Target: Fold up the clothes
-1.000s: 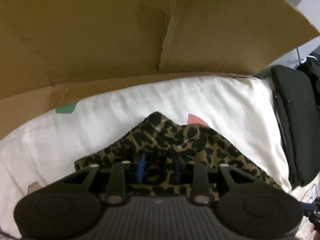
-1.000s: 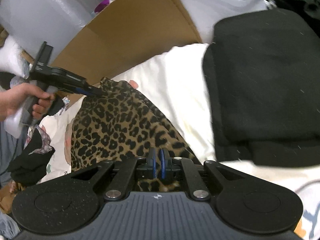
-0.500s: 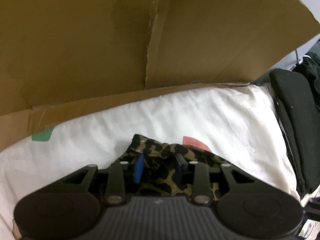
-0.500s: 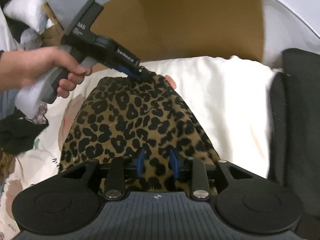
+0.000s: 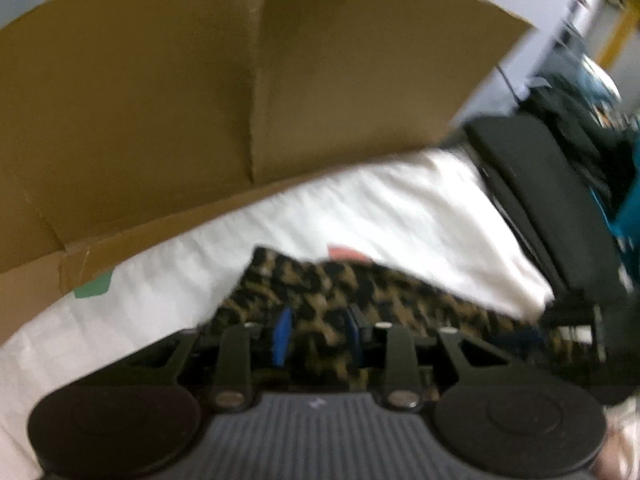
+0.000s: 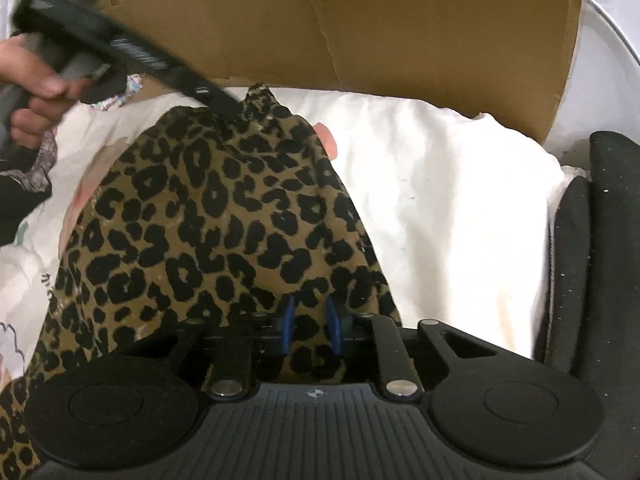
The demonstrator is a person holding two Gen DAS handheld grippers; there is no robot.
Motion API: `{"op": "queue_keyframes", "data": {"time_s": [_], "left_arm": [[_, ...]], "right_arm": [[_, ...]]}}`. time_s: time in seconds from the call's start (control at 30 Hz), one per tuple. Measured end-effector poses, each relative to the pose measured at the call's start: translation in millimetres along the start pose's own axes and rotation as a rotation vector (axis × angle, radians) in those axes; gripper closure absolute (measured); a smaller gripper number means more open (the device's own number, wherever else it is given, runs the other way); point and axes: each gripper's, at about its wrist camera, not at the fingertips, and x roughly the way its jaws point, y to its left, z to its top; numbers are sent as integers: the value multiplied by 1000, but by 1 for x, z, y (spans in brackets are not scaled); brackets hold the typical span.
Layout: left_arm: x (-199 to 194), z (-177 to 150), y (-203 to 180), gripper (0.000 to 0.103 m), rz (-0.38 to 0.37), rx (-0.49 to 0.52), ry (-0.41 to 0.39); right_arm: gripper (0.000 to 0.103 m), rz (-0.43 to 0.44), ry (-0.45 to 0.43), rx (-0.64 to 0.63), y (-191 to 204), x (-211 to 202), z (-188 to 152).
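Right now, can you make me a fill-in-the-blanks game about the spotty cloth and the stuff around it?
1. The cloth between the right gripper's blue fingers has a ____ print.
2. The cloth lies on a ____ sheet.
3. Behind the sheet stands a brown ____ box.
4. The folded pile at the right edge is ____.

Missing words: leopard; white; cardboard; black

text: none legible | left claw [image 6: 224,108] print: blurred
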Motion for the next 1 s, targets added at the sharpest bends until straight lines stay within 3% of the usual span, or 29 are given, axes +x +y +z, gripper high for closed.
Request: {"op": "queue_keyframes", "data": {"time_s": [0.2,0.6,1.0], "left_arm": [[-13,-22,-8,72,-6,79,34],[32,-35,-13,77,67,95,107],[-6,-73,-20,79,33,-35,75]], "right_arm": [[83,-38,11,-5,-10,-5,-3],[84,-21,-2,2,-18,-1,-8],[81,-3,29,33,-26,-17,-9]]}}
